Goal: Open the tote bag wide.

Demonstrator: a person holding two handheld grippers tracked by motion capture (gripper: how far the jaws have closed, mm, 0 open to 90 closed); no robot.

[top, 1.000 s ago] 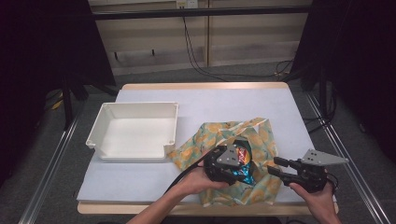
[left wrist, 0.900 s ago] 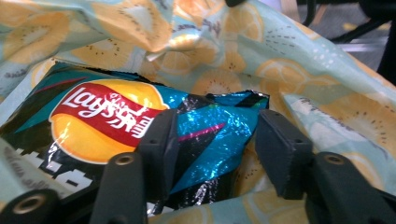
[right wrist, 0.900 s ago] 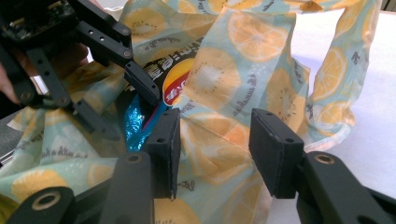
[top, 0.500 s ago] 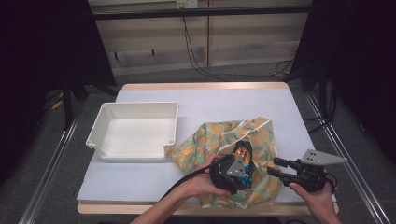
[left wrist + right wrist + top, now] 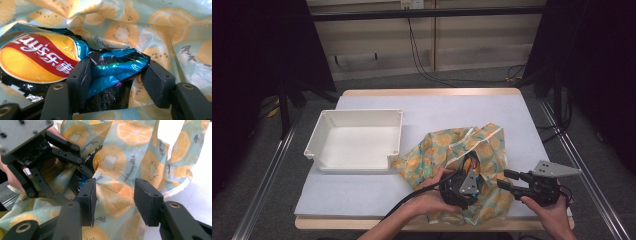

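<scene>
A fruit-print fabric bag (image 5: 447, 145) lies crumpled at the table's near right. Inside its mouth sits a Lay's chips bag (image 5: 468, 164), mostly hidden by fabric. My left gripper (image 5: 471, 172) reaches into the opening. In the left gripper view the jaws (image 5: 117, 67) straddle the chips bag's (image 5: 45, 57) crinkled blue end; they have just been closing a little, and the foil touches the pads without being squeezed. My right gripper (image 5: 503, 179) stands open at the fabric bag's right edge, a loose fold of the fabric bag (image 5: 130, 135) between its jaws (image 5: 116, 188).
An empty white tray (image 5: 357, 117) stands at the left of the white mat (image 5: 452, 110). The mat's far half is bare. Both hands are close to the table's near edge; cables trail off it.
My left gripper has sunk toward the near edge, taking the chips bag deeper into the fabric bag, so less of it shows. The right gripper has kept still.
</scene>
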